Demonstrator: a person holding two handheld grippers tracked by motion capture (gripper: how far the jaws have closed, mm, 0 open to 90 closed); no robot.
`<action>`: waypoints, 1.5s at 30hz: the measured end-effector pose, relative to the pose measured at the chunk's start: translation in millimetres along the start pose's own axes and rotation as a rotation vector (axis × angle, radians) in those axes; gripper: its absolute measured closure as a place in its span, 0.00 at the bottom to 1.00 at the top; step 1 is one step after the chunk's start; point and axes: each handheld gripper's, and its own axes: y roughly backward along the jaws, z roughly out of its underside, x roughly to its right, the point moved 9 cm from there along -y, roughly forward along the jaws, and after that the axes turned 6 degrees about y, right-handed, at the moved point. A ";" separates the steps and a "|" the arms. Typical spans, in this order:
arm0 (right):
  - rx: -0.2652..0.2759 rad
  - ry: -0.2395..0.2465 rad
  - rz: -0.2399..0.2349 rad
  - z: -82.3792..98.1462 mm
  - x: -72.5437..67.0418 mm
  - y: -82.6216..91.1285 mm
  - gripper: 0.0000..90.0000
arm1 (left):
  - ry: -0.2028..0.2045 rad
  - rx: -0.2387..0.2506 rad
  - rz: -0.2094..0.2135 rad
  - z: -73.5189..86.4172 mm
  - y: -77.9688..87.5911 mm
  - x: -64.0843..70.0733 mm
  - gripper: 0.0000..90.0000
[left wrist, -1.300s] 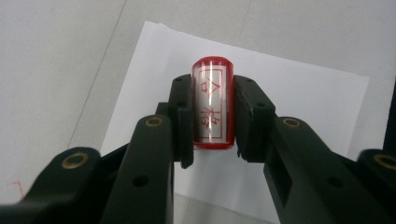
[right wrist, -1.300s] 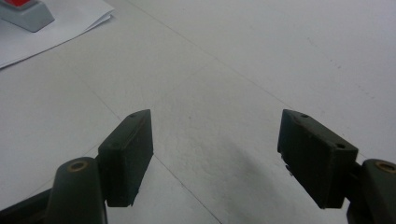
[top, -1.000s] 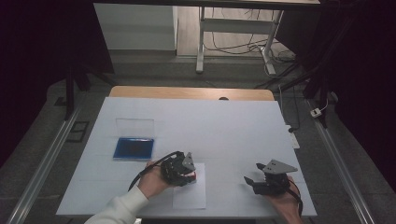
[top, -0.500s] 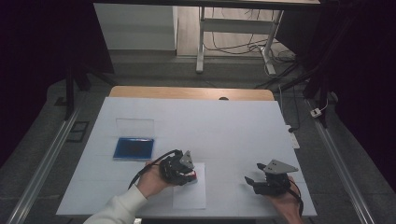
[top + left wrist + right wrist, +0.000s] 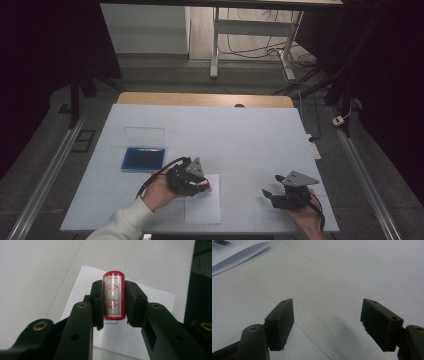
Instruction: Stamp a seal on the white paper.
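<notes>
Broadly, we work at a white table [image 5: 240, 130], where a blue ink pad [image 5: 143, 158] lies with its clear lid [image 5: 144, 136] just behind it, well apart from a sheet of paper [image 5: 202, 207] near our edge. Our left gripper [image 5: 189, 179] hangs over that paper, its jaws clamped on a small red stamp [image 5: 113, 297] by its two flat sides. Our right gripper [image 5: 276, 190] rests beside us, jaws wide and empty. We judge the stamp light, stiff and smooth, likely slippery, so we grip it mid-body and keep it upright when pressing down.
</notes>
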 end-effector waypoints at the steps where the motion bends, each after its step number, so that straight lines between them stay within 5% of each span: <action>1: 0.000 0.000 0.000 0.0 0.1 0.1 0.29 | 0.000 0.007 0.000 -0.8 2.5 0.1 0.78; 27: 0.012 -0.002 0.007 -0.2 1.3 2.5 0.30 | 0.041 0.147 -0.015 -8.0 51.7 -16.8 0.78; 37: 0.009 -0.002 0.007 -0.1 0.9 2.2 0.30 | 0.129 0.207 -0.080 4.7 79.1 -47.8 0.78; 45: 0.008 -0.002 0.005 0.3 1.0 2.2 0.30 | 0.199 0.197 -0.144 22.4 84.5 -76.4 0.78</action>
